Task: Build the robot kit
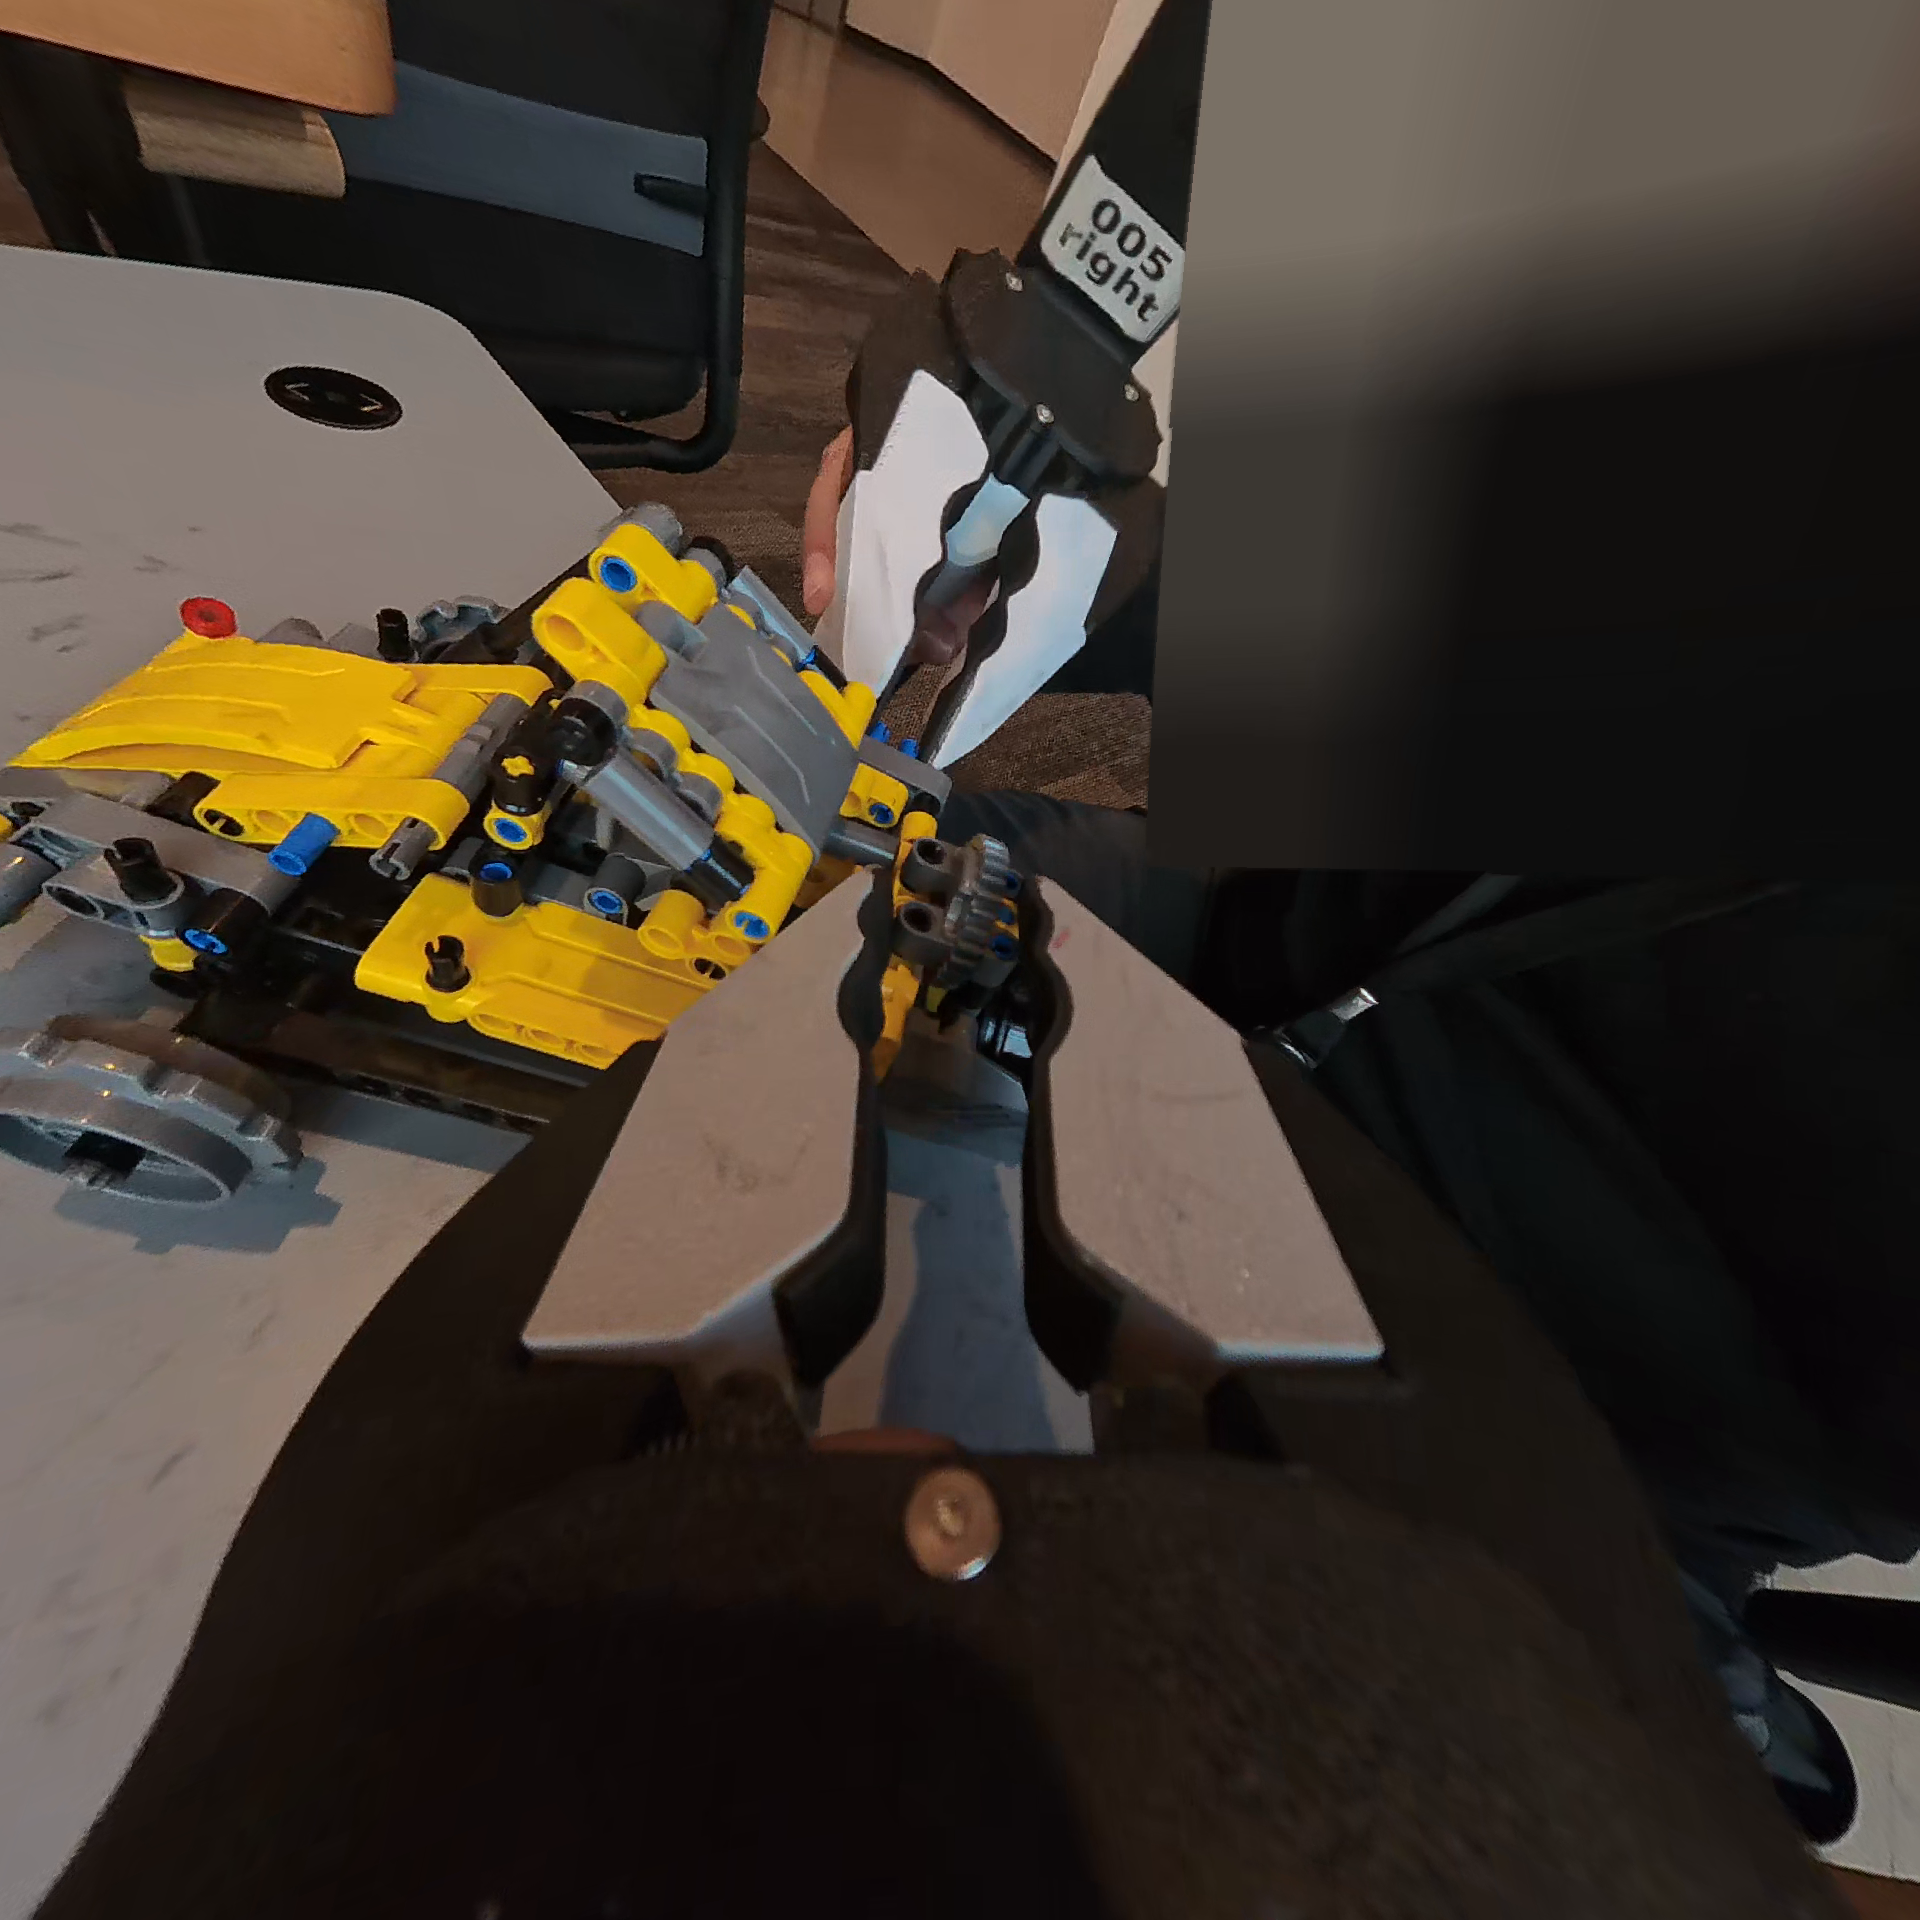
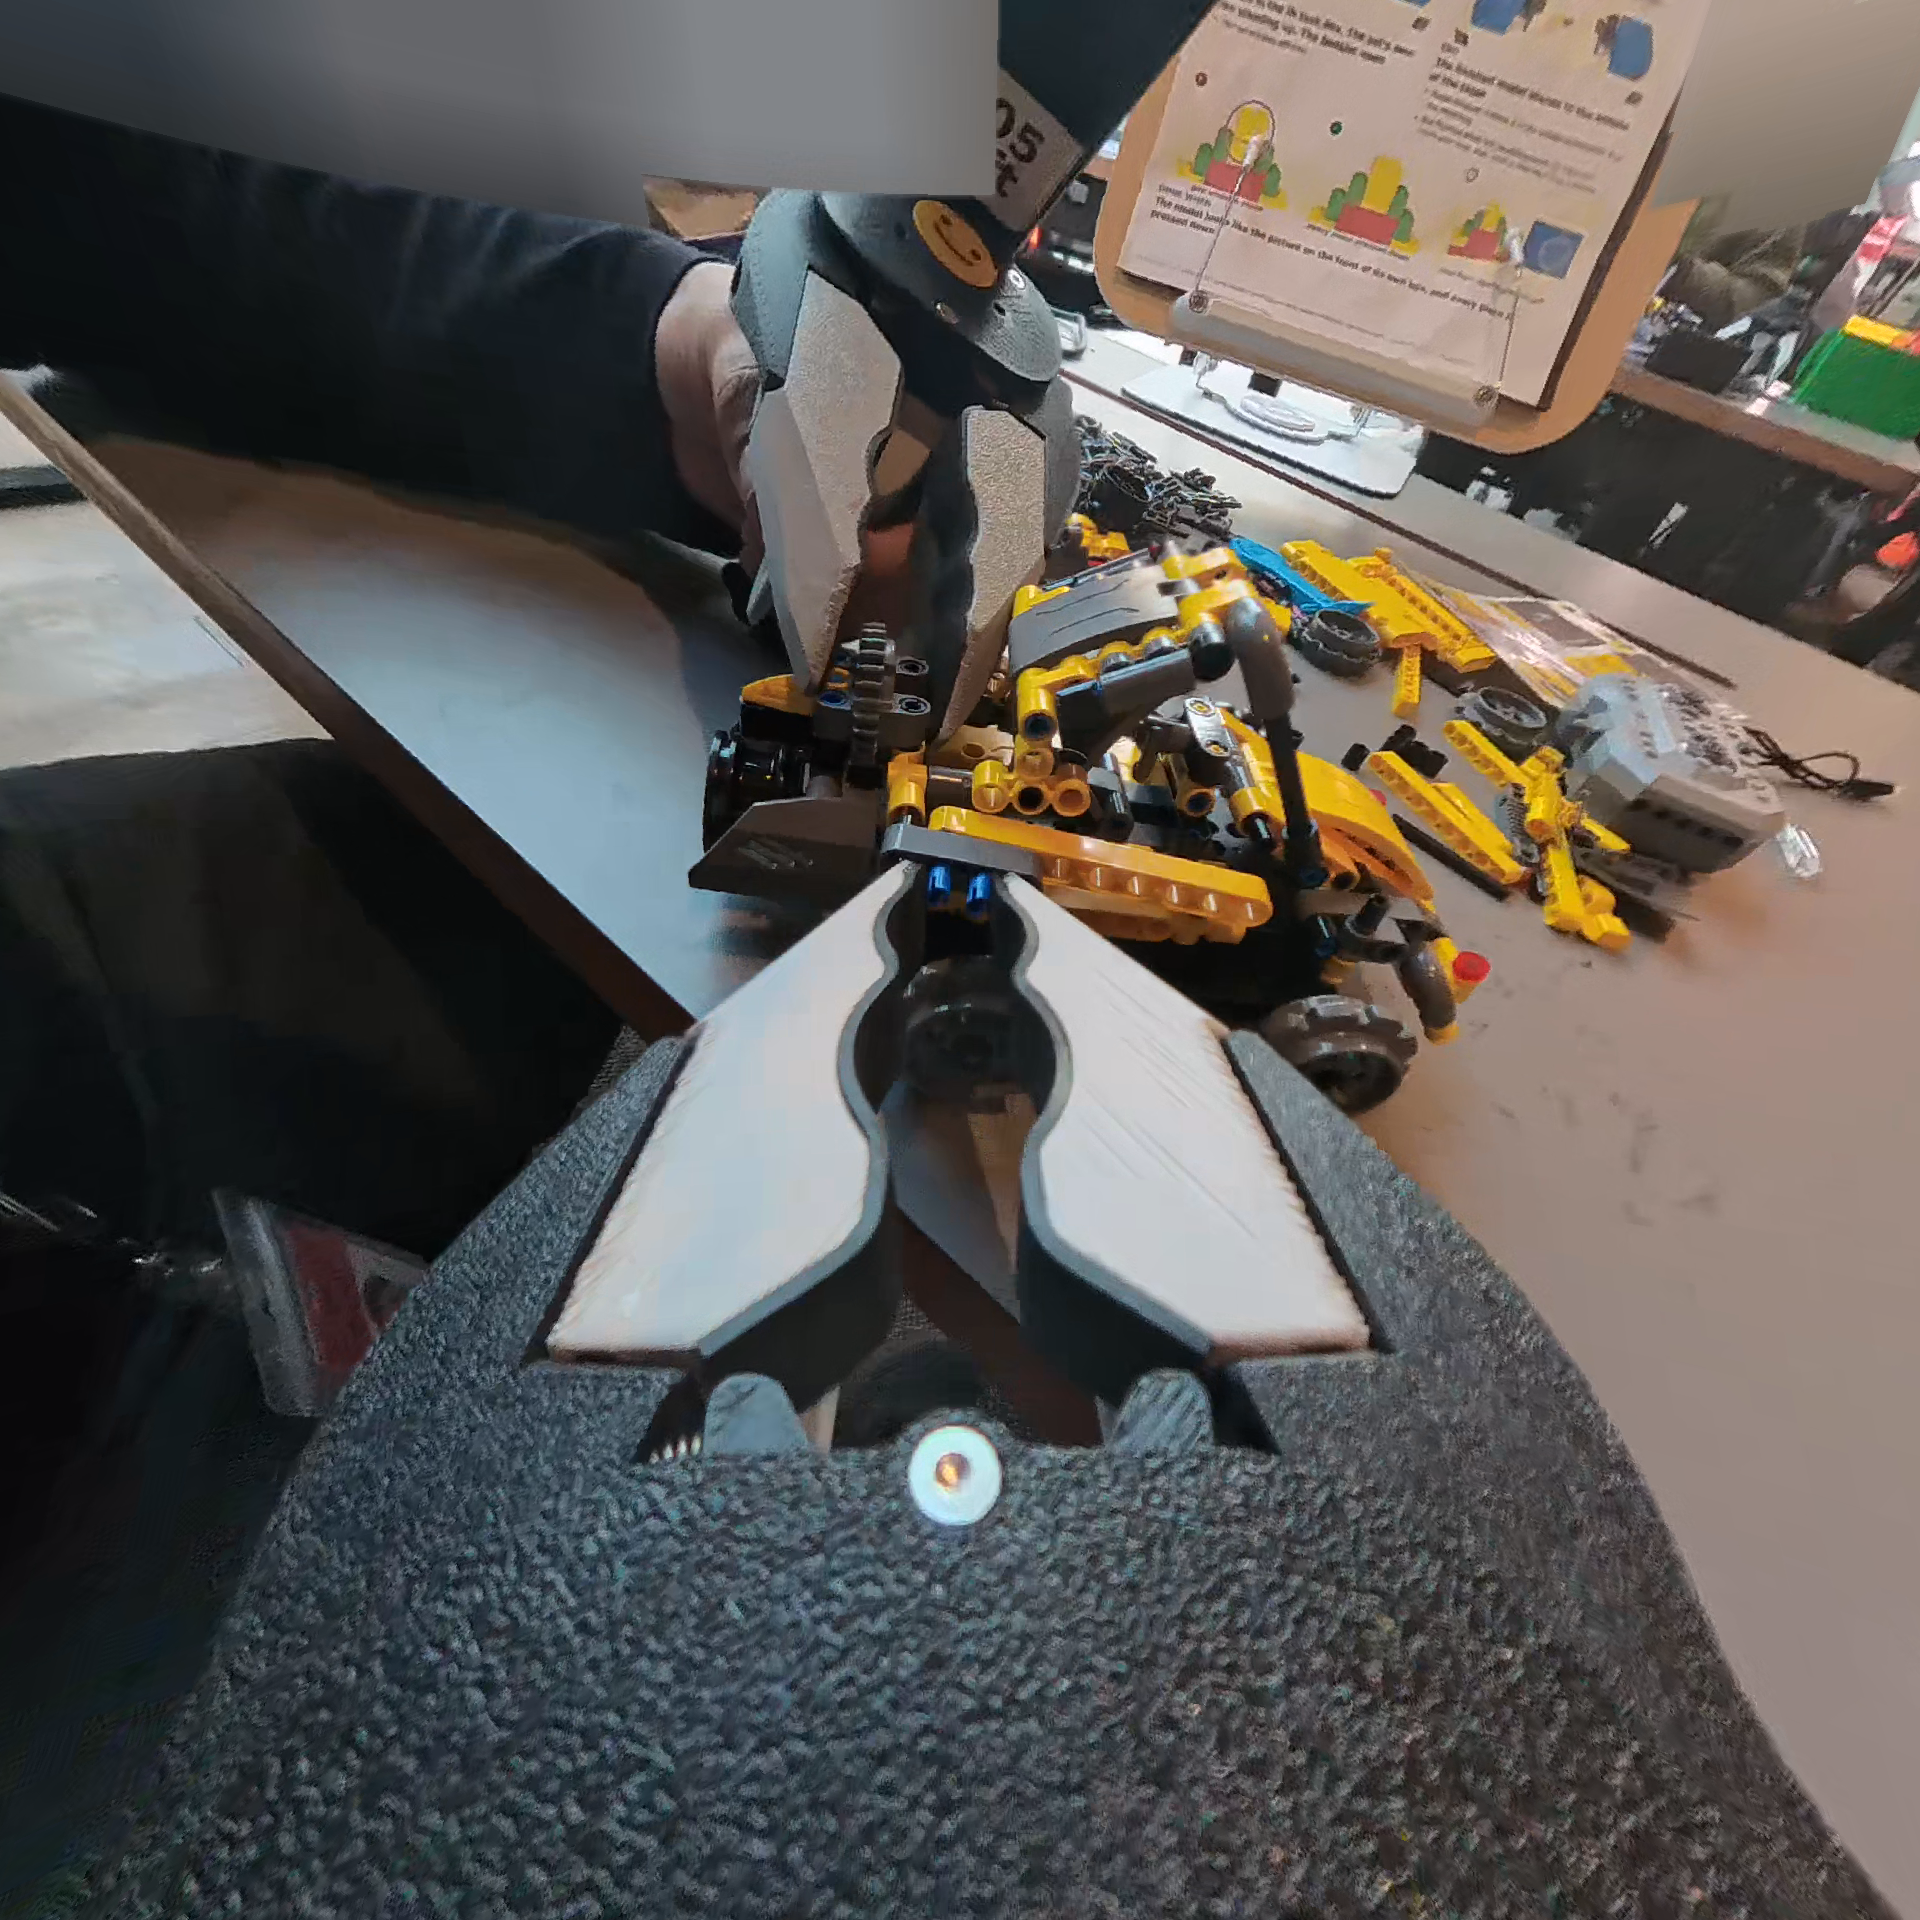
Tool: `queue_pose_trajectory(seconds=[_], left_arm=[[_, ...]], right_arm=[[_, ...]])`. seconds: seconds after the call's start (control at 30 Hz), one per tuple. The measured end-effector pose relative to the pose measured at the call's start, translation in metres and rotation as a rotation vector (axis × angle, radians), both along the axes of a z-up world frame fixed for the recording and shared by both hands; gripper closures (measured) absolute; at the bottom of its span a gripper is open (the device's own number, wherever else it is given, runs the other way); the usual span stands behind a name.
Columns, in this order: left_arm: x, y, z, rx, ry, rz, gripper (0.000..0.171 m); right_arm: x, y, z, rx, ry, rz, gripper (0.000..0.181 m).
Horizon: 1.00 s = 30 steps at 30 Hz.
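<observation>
The left tongs [image 1: 951, 914] are clamped on a dark gear block [image 1: 961, 904] at the rear end of a yellow and grey brick-built vehicle [image 1: 499, 821], which sits on the grey tabletop [image 1: 208, 1351] near its edge. In the right wrist view the right tongs [image 2: 956, 883] close around a pair of small blue pins [image 2: 958, 889] under a flat grey beam [image 2: 935, 844] on the vehicle's side – tips touching the pins, though how firmly I cannot tell. A loose grey toothed wheel [image 1: 125, 1127] lies at about 8 o'clock of the vehicle in the left view. Loose yellow beams [image 2: 1496, 821] and a grey motor block [image 2: 1662, 769] lie at 3 o'clock – beyond them stands a printed instruction sheet [image 2: 1392, 156].
</observation>
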<state>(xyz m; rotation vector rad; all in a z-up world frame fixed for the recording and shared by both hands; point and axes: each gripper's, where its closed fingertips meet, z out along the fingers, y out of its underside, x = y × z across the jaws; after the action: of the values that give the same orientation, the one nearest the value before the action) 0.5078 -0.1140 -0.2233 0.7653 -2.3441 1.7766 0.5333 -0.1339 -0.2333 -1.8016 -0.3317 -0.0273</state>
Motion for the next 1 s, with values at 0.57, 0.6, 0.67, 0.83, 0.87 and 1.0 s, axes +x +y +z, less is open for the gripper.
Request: queue_pose_trajectory(seconds=[0.57,0.6,0.67,0.83,0.87,1.0], left_arm=[[0.0014,0.0030,-0.0003,-0.008,0.023,-0.013,0.152],[0.0016,0.0033,-0.0003,-0.010,0.026,-0.012,0.152],[0.0018,0.0034,-0.0004,-0.010,0.026,-0.011,0.152],[0.0022,0.0037,-0.0005,-0.005,0.024,-0.002,0.151],[0.0029,0.0041,-0.0005,-0.005,0.025,0.003,0.151],[0.0049,0.0070,-0.0009,-0.004,0.027,0.013,0.152]], right_arm=[[0.0015,0.0038,0.0001,-0.055,-0.358,-0.027,0.172],[0.0015,0.0042,0.0003,-0.062,-0.405,-0.029,0.172],[0.0015,0.0044,0.0004,-0.079,-0.463,-0.027,0.172],[0.0008,0.0043,0.0023,-0.106,-0.623,-0.048,0.172],[0.0016,0.0048,0.0029,-0.118,-0.622,-0.051,0.172],[0.0038,0.0088,0.0025,-0.141,-0.585,-0.036,0.172]])
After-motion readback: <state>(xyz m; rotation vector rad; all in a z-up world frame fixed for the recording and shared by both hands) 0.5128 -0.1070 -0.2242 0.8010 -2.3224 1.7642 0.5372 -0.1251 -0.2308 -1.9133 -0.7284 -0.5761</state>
